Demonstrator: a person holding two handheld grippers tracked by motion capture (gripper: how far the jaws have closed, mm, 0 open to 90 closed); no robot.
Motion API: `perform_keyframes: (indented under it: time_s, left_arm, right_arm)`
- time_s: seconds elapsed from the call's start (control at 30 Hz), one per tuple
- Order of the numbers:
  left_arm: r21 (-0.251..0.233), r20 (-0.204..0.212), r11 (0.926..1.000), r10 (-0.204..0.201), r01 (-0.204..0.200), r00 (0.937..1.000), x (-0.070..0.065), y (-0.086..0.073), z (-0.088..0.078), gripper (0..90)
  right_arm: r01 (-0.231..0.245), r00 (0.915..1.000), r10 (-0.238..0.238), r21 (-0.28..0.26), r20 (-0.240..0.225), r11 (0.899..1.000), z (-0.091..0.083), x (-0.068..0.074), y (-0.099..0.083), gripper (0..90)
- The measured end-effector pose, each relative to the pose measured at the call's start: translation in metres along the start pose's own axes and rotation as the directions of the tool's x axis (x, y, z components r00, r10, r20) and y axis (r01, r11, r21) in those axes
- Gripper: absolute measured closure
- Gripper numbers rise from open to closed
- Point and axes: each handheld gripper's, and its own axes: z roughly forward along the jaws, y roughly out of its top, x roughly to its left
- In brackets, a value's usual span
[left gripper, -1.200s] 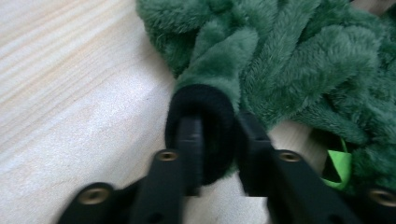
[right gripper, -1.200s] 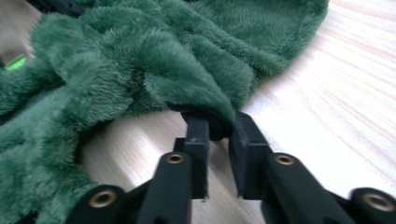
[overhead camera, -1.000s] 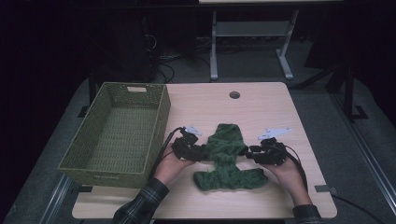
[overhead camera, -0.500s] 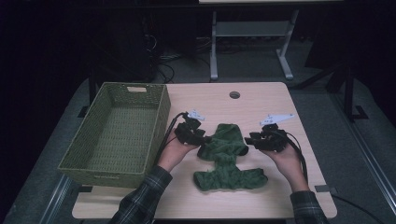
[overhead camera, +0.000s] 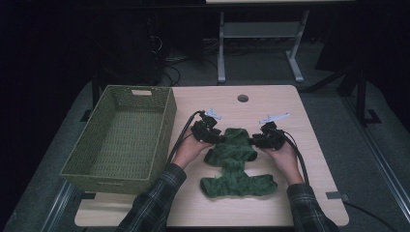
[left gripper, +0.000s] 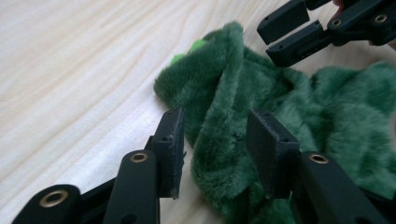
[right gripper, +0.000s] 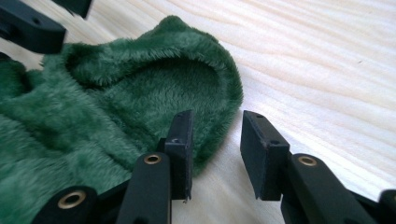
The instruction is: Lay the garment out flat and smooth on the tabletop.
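A green fleece garment (overhead camera: 235, 164) is lying crumpled on the pale wood surface (overhead camera: 309, 125), just right of a woven basket (overhead camera: 121, 137) that is sitting with nothing in it. The garment's upper part is bunching into a ridge between the two grippers, while its lower hem is spreading wide toward the person's side of the surface.

The left gripper (overhead camera: 218, 137) is coming in at the garment's upper left edge. In the left gripper view its fingers (left gripper: 173, 140) are standing apart with a fold of fleece (left gripper: 219, 135) rising between them; the jaws have just been closing, yet the pads are not yet pressing the cloth, as far as the picture shows.

The right gripper (overhead camera: 251, 140) is meeting the upper right edge. In the right gripper view its fingers (right gripper: 183, 140) are spread as well, the near one lying against the rounded rim of the fleece (right gripper: 196, 79) and the far one standing over bare wood, so nothing is being pinched.

Judging from this, the work is at an early stage: both hands are lining up grips on the garment's top, and the lifting, folding and any move to the basket are all left to do.
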Motion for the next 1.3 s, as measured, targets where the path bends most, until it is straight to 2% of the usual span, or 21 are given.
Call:
perform_keyframes:
  time_s: [0.1,0.13,0.23,0.27,0.4,0.43,0.5,0.57,0.67,0.87,1.0,1.1,1.3]
  left_arm:
    - [0.015,0.014,0.9998,0.013,-0.013,0.9998,0.001,-0.002,0.008,58.2]
    - [0.034,0.026,0.9992,0.022,-0.023,0.9994,0.001,-0.003,0.01,59.1]
    - [0.055,0.031,0.9983,0.02,-0.022,0.9993,0.0,-0.005,0.016,62.6]
    - [0.076,0.027,0.9963,0.038,-0.04,0.9989,0.0,-0.006,0.017,65.0]
    - [0.112,0.01,0.9926,0.046,-0.047,0.9989,-0.003,-0.008,0.019,77.9]
    - [0.127,0.002,0.9898,0.065,-0.065,0.9979,-0.003,-0.009,0.018,81.1]
    - [0.109,-0.008,0.9929,0.048,-0.047,0.9988,-0.003,-0.01,0.017,83.7]
    - [0.117,-0.02,0.9914,0.062,-0.059,0.9979,-0.002,-0.01,0.012,85.6]
    - [0.077,-0.047,0.9956,0.057,-0.053,0.9973,0.001,-0.01,0.002,85.9]
    - [-0.017,-0.068,0.999,0.039,-0.04,0.9969,0.005,-0.005,-0.016,85.9]
    - [-0.07,-0.086,0.9953,0.06,-0.066,0.9945,0.002,-0.003,-0.015,86.1]
    - [-0.048,-0.105,0.9953,0.079,-0.085,0.9913,0.003,-0.004,-0.006,86.6]
    - [-0.006,-0.1,0.9983,0.058,-0.059,0.9933,0.01,-0.011,0.017,86.7]
  right_arm:
    - [0.003,1.0,-0.003,0.016,0.006,1.0,0.006,-0.001,-0.001,64.5]
    - [-0.007,1.0,0.007,0.02,0.0,1.0,0.007,0.0,-0.001,64.6]
    - [-0.011,0.9999,0.011,0.021,-0.008,1.0,0.01,0.0,-0.003,67.7]
    - [-0.009,0.9999,0.009,0.021,-0.01,1.0,0.01,0.001,-0.002,69.7]
    - [0.012,0.9999,-0.011,0.031,-0.008,0.999,0.012,0.006,-0.002,83.9]
    - [0.021,0.9998,-0.021,0.03,-0.007,0.999,0.013,0.007,-0.002,86.0]
    - [0.025,0.9997,-0.025,0.033,-0.007,0.999,0.013,0.008,-0.002,88.2]
    - [0.031,0.9995,-0.031,0.035,0.001,0.999,0.013,0.008,-0.002,88.9]
    - [0.042,0.9983,-0.044,0.034,0.038,0.999,0.008,0.009,-0.001,89.2]
    - [0.041,0.9959,-0.037,-0.05,0.082,0.998,-0.026,0.001,0.01,89.1]
    - [0.052,0.9943,-0.042,-0.105,0.098,0.993,-0.046,-0.005,0.013,89.1]
    - [0.027,0.9961,-0.021,-0.064,0.086,0.998,-0.044,-0.012,0.005,89.1]
    - [-0.017,0.9972,0.016,0.006,0.073,1.0,-0.023,-0.023,-0.013,89.2]
